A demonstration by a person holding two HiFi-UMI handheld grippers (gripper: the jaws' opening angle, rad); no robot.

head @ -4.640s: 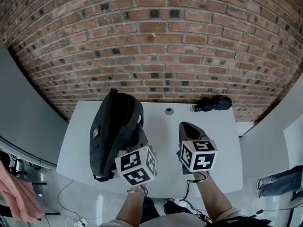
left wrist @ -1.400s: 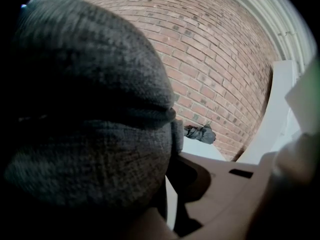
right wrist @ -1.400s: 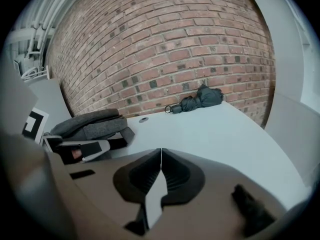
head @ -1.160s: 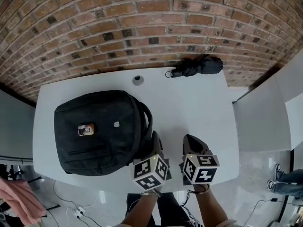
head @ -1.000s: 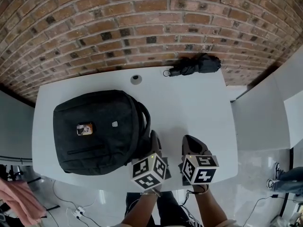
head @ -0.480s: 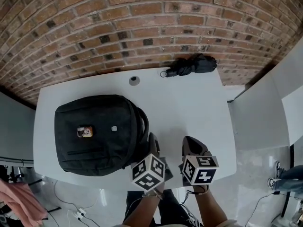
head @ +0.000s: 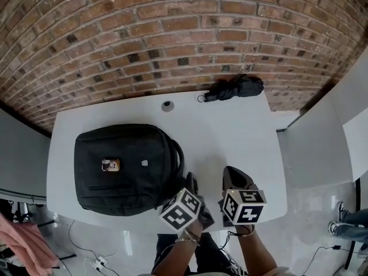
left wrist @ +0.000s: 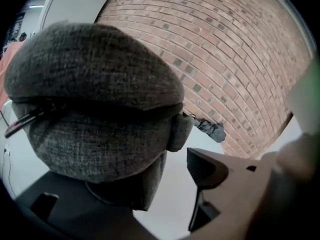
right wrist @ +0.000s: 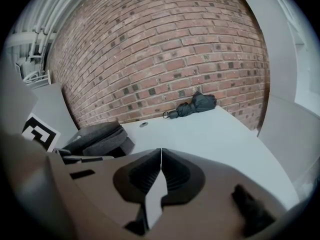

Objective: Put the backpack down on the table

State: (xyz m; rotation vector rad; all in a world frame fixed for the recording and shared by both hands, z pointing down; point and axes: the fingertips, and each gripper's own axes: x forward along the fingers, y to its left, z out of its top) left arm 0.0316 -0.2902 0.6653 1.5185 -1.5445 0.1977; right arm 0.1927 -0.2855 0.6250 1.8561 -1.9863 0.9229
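The black backpack (head: 123,168) lies flat on the white table (head: 230,131), its small badge facing up. My left gripper (head: 191,183) is at the pack's near right corner, next to the looped top handle. In the left gripper view the grey fabric (left wrist: 95,109) fills the left side. The jaws are opening: a fold of the pack hangs between them, and the right pad (left wrist: 200,166) stands apart from it, with bare table in the gap. The left pad is hidden by the pack. My right gripper (head: 233,174) hovers beside it, shut (right wrist: 161,151) on nothing.
A folded dark umbrella (head: 233,88) lies at the table's far edge, against the brick wall. A small round disc (head: 167,104) sits in the tabletop left of it. Grey partitions flank the table on both sides. Cables lie on the floor below the near edge.
The backpack, held upright at first, now lies flat. Over the last second my left gripper has tilted and drawn a little toward the near edge. The right gripper has stayed put.
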